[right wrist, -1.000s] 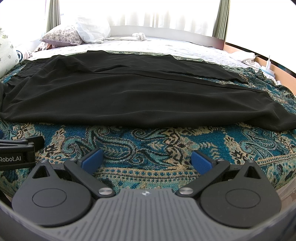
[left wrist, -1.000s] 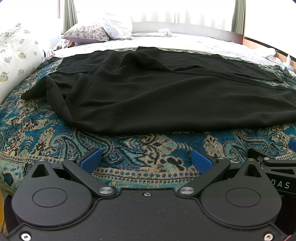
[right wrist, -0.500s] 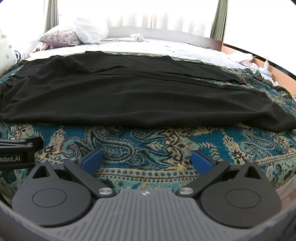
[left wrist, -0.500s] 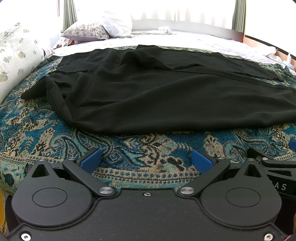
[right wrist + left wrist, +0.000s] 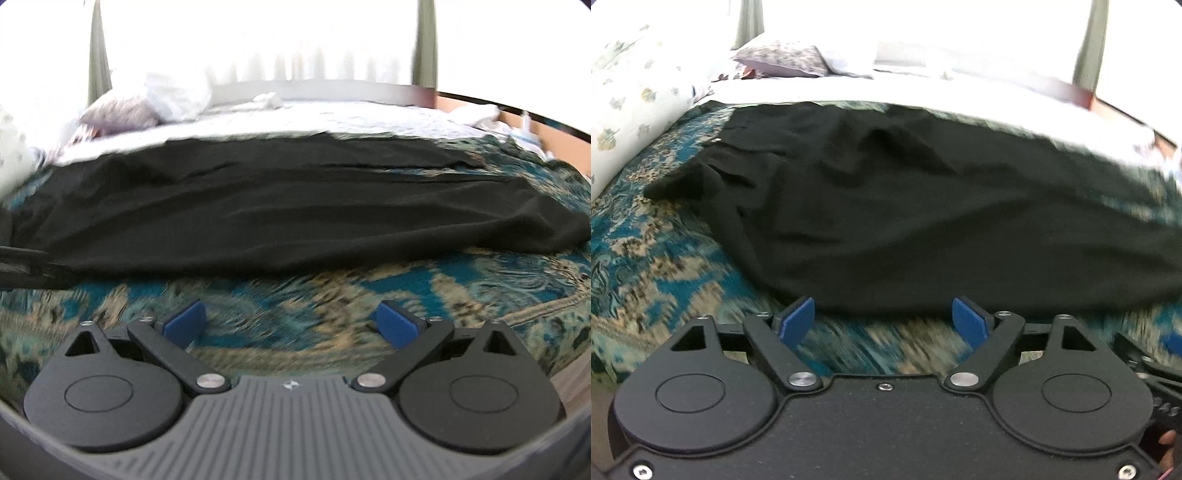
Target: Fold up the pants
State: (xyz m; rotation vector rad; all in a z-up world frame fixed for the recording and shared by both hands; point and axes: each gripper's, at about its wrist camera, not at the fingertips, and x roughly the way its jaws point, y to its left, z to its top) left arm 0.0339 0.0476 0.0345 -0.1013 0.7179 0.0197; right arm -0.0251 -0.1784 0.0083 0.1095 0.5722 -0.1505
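Your left gripper [image 5: 883, 317] has just been closing, nothing between its jaws, pants [image 5: 923, 206] at twelve o'clock; your right gripper [image 5: 291, 325] stands open above the bed [image 5: 332, 295].

Pants [image 5: 923, 206] plain black, no print. Bedspread [image 5: 657, 258] under them teal-blue with tan and beige paisley pattern, dark specks in it. Sheet [image 5: 332, 114] behind is white. Long cushion [image 5: 631, 99] at left white with small olive-yellow floral sprigs. Pillow [image 5: 783, 61] at the far end greyish-lilac with fine mottled print, white pillow [image 5: 177, 96] next to it. Curtains [image 5: 98, 55] grey-green strips against bright white window. Left gripper [image 5: 884, 319] black body, blue fingers [image 5: 796, 319]. Right gripper [image 5: 291, 321] grey ribbed body, black arms, blue fingers [image 5: 397, 326].
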